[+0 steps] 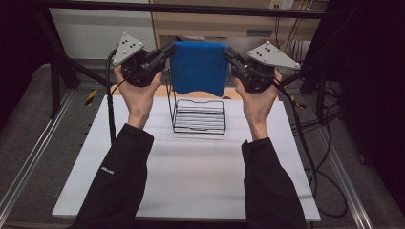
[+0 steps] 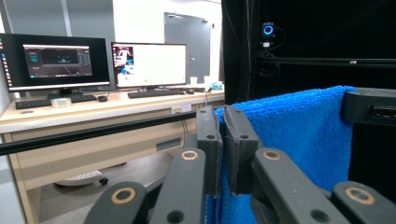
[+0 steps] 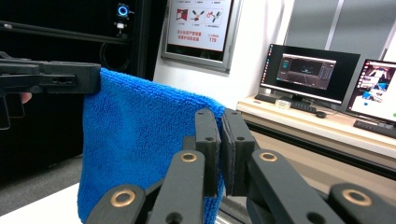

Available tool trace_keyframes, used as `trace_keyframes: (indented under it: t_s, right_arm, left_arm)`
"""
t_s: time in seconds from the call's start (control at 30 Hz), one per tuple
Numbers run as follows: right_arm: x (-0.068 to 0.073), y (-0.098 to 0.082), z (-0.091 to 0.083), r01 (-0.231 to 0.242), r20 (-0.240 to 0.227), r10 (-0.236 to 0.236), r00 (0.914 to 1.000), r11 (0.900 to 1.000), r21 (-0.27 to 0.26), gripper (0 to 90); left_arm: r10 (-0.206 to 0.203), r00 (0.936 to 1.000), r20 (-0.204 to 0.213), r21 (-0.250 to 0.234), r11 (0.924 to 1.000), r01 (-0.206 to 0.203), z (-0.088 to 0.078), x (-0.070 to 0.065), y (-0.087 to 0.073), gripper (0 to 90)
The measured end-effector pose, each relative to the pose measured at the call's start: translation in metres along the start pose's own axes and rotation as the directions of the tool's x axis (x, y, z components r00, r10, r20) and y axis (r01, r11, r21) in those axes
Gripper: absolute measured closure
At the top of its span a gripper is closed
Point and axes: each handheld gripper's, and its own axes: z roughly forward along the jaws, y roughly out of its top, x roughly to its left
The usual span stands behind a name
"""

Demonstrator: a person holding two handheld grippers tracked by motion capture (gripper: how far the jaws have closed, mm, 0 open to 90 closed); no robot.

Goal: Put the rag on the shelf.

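The left claw (image 1: 168,50) and the right claw (image 1: 228,51) were each clamped on a top corner of the blue towel (image 1: 199,67). Its long top edge ran from 9 to 3 o'clock, and the wire rack (image 1: 199,116) on the counter (image 1: 191,171) stood at 6 o'clock directly below.

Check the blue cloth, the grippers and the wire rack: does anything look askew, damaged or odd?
Nothing stands out. The blue cloth hangs level between the left gripper and the right gripper, above the upright wire rack.

Lab: desk monitors (image 2: 58,63), black frame rig (image 1: 191,9) (camera mounted).
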Motion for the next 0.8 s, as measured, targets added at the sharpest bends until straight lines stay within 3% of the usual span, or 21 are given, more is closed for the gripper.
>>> trace_keyframes:
  t_s: [0.27,0.7,0.8]
  right_arm:
    - [-0.006,0.006,0.012,-0.012,0.016,0.012,0.9998,1.0,-0.002,86.7]
    - [-0.017,0.01,0.03,-0.01,0.024,0.01,0.9997,1.0,-0.003,86.7]
    - [-0.02,0.009,0.033,-0.015,0.025,0.015,0.9996,1.0,-0.005,86.7]
  left_arm:
    - [-0.019,0.9997,-0.016,-0.006,0.9998,0.019,0.008,0.005,0.004,85.5]
    - [0.0,0.9994,-0.035,-0.008,1.0,0.0,0.023,0.013,0.011,85.5]
    - [-0.011,0.9993,-0.036,-0.011,0.9999,0.011,0.029,0.016,0.011,85.4]
